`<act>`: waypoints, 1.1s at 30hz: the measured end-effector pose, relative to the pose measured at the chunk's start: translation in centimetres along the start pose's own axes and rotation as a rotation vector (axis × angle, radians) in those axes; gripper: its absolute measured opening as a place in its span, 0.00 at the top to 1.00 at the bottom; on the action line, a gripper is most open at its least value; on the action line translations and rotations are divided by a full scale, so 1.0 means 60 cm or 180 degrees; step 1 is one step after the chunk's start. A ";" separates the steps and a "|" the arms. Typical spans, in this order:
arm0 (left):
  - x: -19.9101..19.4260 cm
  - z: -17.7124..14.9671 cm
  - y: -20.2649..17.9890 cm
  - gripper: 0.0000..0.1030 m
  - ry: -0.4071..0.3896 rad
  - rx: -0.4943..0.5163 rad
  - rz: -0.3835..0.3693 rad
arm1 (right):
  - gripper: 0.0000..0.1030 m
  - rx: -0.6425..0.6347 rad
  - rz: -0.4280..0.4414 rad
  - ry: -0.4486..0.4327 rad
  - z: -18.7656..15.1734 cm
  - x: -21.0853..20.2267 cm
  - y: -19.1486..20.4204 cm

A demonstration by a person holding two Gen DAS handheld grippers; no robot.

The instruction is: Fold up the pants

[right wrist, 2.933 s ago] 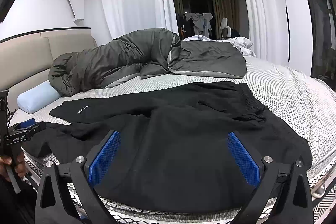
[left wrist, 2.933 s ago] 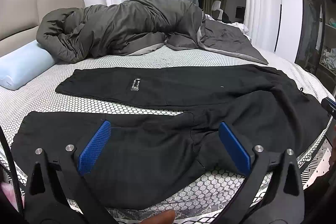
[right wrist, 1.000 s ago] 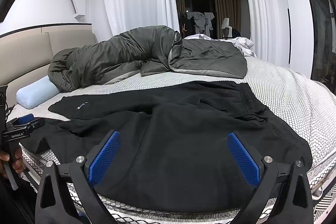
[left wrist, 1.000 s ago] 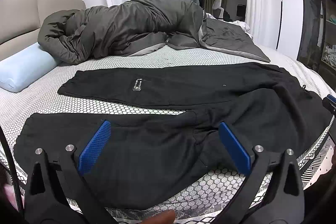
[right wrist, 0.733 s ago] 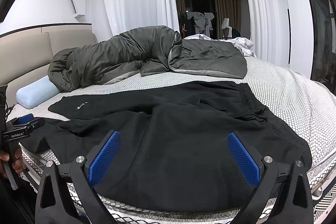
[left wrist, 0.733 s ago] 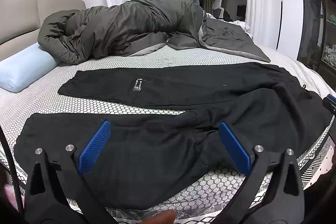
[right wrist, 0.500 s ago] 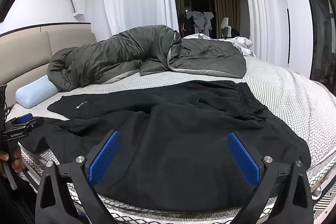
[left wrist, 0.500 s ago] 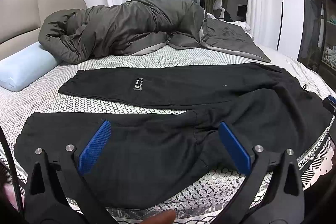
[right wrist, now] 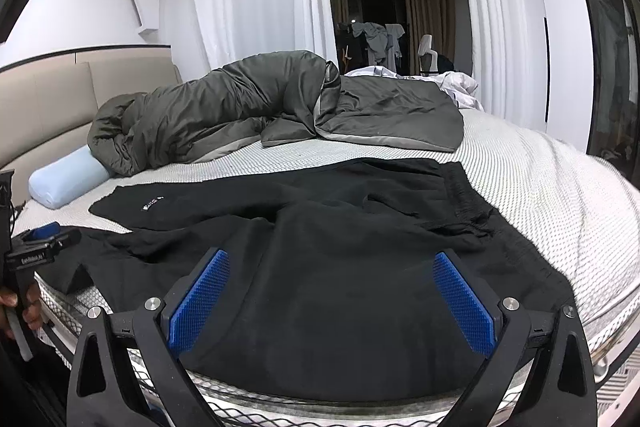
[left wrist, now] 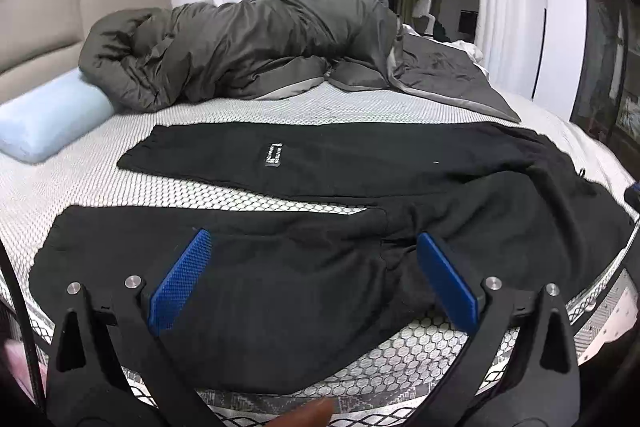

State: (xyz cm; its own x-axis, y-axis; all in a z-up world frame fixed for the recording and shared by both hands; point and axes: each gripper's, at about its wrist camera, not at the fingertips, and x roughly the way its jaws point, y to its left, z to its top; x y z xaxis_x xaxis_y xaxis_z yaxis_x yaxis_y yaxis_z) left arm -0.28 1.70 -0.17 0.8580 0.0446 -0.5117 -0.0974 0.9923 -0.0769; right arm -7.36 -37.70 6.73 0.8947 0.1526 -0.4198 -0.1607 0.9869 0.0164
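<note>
Bed (left wrist: 240,115) with its honeycomb-patterned cover fills both views, much as 2.9 s ago; the views have shifted only slightly. Duvet (left wrist: 248,47), grey and bunched, lies along the far side, unmoved, with the pale blue pillow (left wrist: 52,119) at its left end. Pants (left wrist: 360,227), black, lie spread flat on the near half of the bed, legs towards the pillow, waistband to the right, unchanged and unfolded. Left gripper (left wrist: 312,277) hovers over the near leg, its blue fingers (left wrist: 180,279) wide apart and empty, as before. Right gripper (right wrist: 332,301) hovers over the seat, fingers equally spread.
</note>
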 end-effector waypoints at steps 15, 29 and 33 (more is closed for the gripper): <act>-0.024 -0.010 0.286 0.01 0.0353 -0.1109 0.0674 | 0.00 0.0134 -0.0537 0.0713 0.019 0.026 -0.199; 0.001 -0.092 0.421 0.10 0.0983 -0.1957 0.0467 | 0.00 0.0709 -0.0318 0.0817 -0.061 0.015 -0.215; -0.003 -0.098 0.424 0.12 0.1000 -0.2019 0.0380 | 0.00 0.0764 -0.0317 0.0765 -0.066 0.003 -0.207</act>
State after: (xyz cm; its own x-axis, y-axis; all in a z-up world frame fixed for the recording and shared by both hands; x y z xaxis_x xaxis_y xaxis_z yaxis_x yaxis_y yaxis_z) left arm -5.87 26.27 -7.10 0.6468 0.0186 -0.7624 -0.5378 0.7199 -0.4387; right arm -6.84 -50.16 2.84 0.7727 0.0664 -0.6313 0.0506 0.9849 0.1655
